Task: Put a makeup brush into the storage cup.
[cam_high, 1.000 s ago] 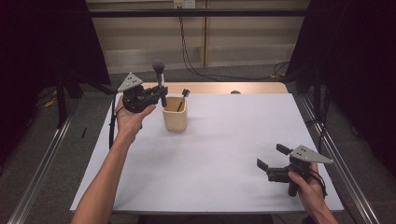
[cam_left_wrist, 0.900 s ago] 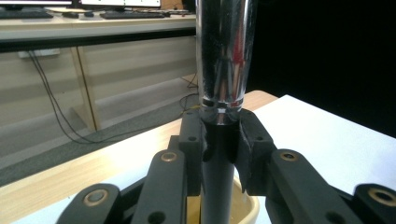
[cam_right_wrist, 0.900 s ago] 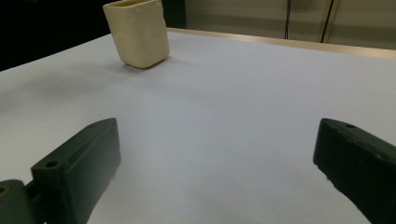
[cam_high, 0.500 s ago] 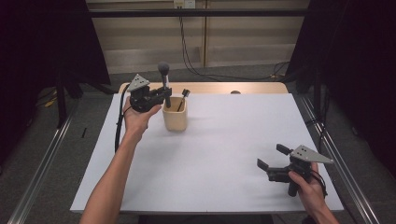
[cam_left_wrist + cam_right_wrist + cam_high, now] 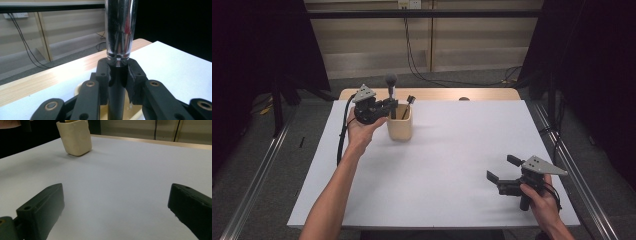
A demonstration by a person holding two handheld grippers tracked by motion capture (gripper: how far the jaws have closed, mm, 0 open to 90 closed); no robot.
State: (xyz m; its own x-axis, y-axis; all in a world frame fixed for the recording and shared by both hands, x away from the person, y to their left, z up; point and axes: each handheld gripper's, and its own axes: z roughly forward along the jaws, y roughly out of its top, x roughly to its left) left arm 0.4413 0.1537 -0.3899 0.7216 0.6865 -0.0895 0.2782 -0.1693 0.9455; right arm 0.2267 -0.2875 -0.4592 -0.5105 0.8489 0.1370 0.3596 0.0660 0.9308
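Metal-handled utensil (image 5: pixel 391 90), clamped upright by our left gripper (image 5: pixel 388 106), enters cup (image 5: pixel 399 131); at four o'clock, our right gripper (image 5: pixel 501 170) gapes empty.

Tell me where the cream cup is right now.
In the high view the cream cup stands on the white table toward its far left, just right of the left gripper.

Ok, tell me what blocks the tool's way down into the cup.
Nothing visible blocks it. The left gripper holds the tool upright over the cup, its lower end already inside the rim. Another dark utensil leans at the cup's far right side, apart from the tool.
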